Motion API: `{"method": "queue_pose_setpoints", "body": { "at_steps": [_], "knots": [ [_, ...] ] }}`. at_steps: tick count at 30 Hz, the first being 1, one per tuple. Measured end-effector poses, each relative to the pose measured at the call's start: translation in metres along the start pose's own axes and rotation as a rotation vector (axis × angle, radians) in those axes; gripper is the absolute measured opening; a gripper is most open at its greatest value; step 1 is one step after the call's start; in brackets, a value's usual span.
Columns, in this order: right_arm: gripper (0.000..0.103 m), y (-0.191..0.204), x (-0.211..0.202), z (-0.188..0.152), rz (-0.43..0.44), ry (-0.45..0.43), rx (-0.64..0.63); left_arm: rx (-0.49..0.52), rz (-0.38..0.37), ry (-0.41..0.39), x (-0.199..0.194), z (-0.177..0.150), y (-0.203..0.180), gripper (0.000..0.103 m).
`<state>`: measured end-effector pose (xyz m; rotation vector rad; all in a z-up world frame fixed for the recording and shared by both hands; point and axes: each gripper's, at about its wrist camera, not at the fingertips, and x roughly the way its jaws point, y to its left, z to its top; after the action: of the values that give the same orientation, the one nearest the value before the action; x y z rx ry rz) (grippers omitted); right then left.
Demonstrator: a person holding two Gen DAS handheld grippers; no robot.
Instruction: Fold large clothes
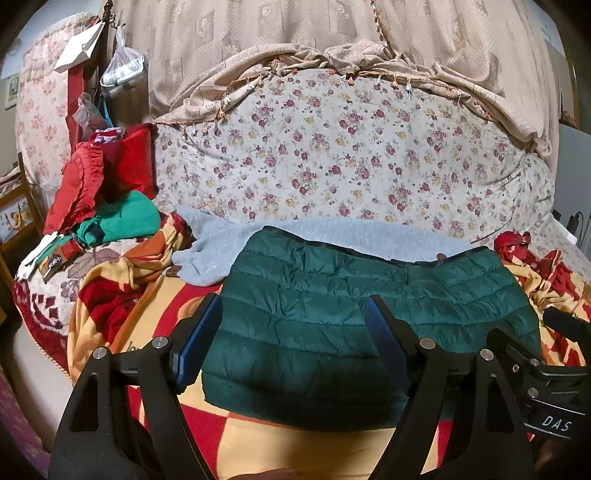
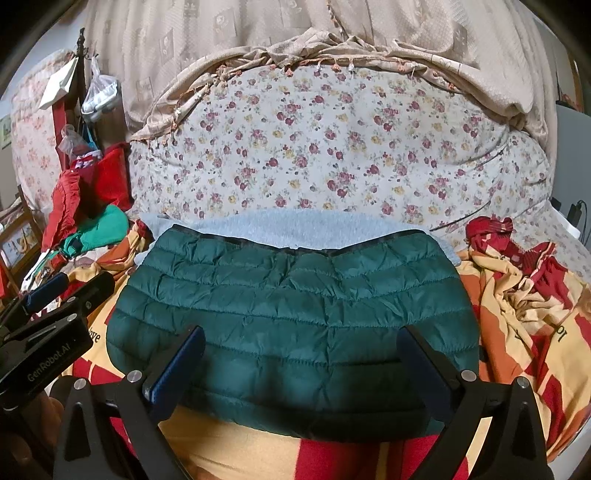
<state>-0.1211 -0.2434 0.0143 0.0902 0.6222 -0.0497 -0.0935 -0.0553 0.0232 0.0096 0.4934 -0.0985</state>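
Bed covered by a red, yellow and orange blanket (image 2: pixel 524 295), backed by a large flower-print cushion (image 2: pixel 332 147) with a beige fringed cloth (image 1: pixel 332 33) draped over it. Left: dark post (image 1: pixel 107 48) hung with plastic bags (image 1: pixel 122 70).

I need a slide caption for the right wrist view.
Open right gripper above a folded green jacket on a patterned blanket.

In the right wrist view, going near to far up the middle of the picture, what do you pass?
Red and yellow blanket → dark green quilted puffer jacket → light grey fleece garment → floral-print bedding → beige patterned curtain.
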Motion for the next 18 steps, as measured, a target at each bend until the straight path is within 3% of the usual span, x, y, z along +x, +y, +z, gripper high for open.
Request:
{"method": "queue_pose_setpoints", "body": {
  "at_steps": [18],
  "knots": [
    [0.103,-0.0034,0.0026,-0.0002,-0.010,0.009,0.002,-0.009,-0.010,0.022,0.0066,-0.0047,0.0007,0.080]
  ]
}}
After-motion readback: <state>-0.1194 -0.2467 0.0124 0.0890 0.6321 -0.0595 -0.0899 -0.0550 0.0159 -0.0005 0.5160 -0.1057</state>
